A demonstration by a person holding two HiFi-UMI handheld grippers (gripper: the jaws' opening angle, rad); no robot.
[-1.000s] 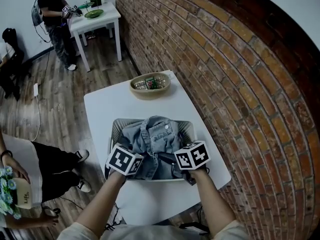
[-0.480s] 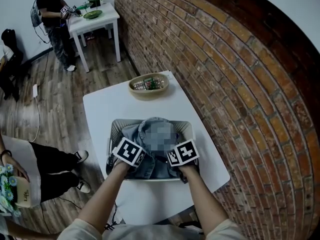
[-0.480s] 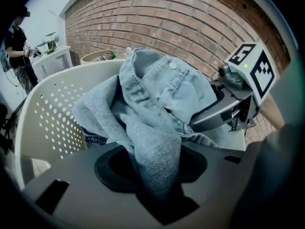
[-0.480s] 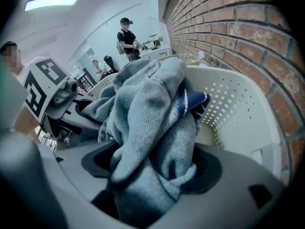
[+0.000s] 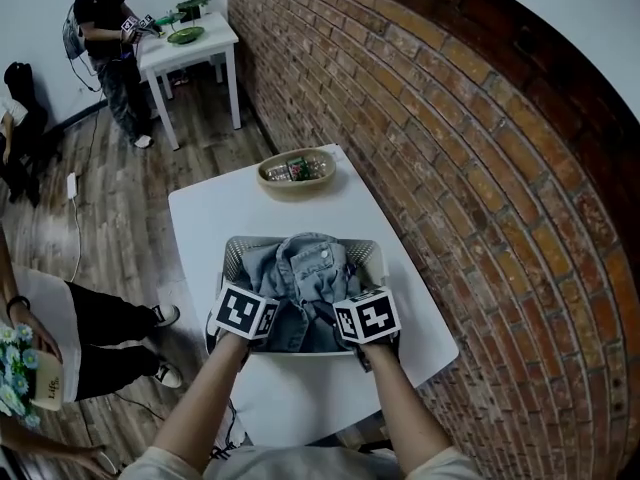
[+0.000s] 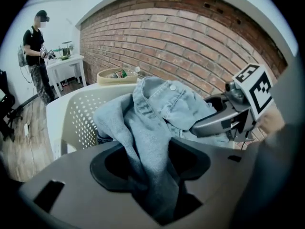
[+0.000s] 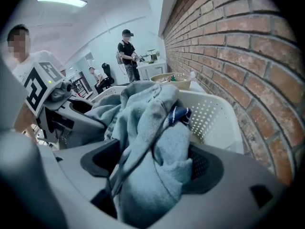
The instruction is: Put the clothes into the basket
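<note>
On the left, the left gripper (image 6: 148,178) carries its cube of bold black-and-white square markers, blocky patterns and not lettering. Its jaws have just been easing apart and stand spread, with a soft fold of faded cloth hanging loose in the gap. In the centre, the denim shirt (image 5: 300,273), pale blue and rumpled with round snap buttons, sits heaped inside the basket (image 5: 231,255). That's a white plastic tub with rounded corners and walls pierced by rows of small holes, standing on the smooth white table (image 5: 225,208). Beyond it sits an oval woven bowl (image 5: 297,186). Across to the right gripper (image 7: 147,175): same marker cube, jaws just opened wider, and a thick bunch of denim lies between them with dark striped trim peeking out. Far right is a rough red brick wall (image 5: 450,168).
</note>
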